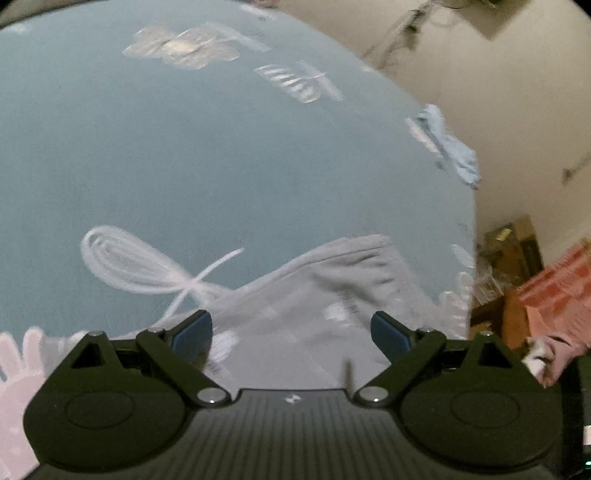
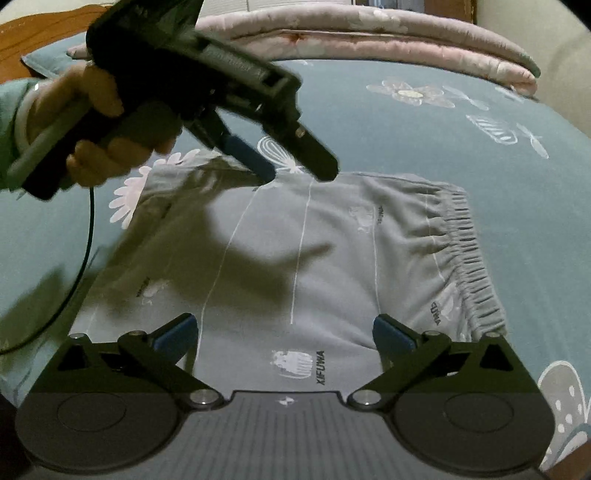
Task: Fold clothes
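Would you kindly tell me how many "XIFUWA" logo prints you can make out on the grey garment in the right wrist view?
4 on the grey garment: nearest the camera, upper right, beside the elastic waistband, and the shadowed left. Folds may hide others.

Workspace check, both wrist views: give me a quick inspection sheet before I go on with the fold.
Surface: bed sheet, teal with white flower prints.
Job's things: grey shorts lying flat, elastic waistband to the right in the right wrist view.
Clutter: folded pink quilt along the far edge.
Grippers: left gripper open, tips at the shorts' far edge; right gripper open above the near edge, nothing between the pads.
Cables: dark cable hanging from the left hand.
Surroundings: beige wall; blurred items beside the bed, unidentifiable.
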A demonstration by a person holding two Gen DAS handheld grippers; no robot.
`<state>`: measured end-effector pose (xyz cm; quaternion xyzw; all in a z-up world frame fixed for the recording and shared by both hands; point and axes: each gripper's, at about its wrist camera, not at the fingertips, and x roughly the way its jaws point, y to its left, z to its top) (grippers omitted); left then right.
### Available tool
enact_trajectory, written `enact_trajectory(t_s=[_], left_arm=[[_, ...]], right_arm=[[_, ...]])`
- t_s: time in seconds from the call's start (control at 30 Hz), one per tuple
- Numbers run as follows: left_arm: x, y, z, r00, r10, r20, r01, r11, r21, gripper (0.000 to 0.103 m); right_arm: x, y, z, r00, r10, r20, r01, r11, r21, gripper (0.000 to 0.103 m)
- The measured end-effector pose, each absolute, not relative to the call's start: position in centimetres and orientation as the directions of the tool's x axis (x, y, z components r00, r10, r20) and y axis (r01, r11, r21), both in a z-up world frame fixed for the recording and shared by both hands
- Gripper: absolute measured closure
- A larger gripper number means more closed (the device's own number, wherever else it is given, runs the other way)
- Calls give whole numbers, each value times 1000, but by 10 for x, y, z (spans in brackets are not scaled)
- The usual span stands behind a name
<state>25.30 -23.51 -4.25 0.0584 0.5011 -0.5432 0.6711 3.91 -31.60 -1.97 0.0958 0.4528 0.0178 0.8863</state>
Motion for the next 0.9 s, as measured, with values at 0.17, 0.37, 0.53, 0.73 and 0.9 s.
enact_trajectory(t_s=[0.17, 0.37, 0.53, 0.73, 0.9], left_arm=[[228, -273, -20, -157, -690, -706, 861, 254, -440, 10], [216, -319, -37, -318, -671, -670, 824, 153, -545, 11], [222, -340, -57, -309, -645, -699, 811, 206, -548, 11], [221, -345, -54, -310, -634, -709, 810, 215, -546, 11], [213, -323, -29, -317, -666, -675, 829, 151, -538, 10]], right_arm=[[28, -326, -1, 639, 113, -761, 138, 956, 258, 0], [16, -333, -10, 601, 26, -799, 208, 960, 188, 0], [8, -342, -21, 588, 41, -808, 260, 936, 237, 0], [3, -339, -23, 599, 33, -800, 239, 946, 218, 0], [0, -335, -23, 608, 13, -794, 226, 956, 188, 0]])
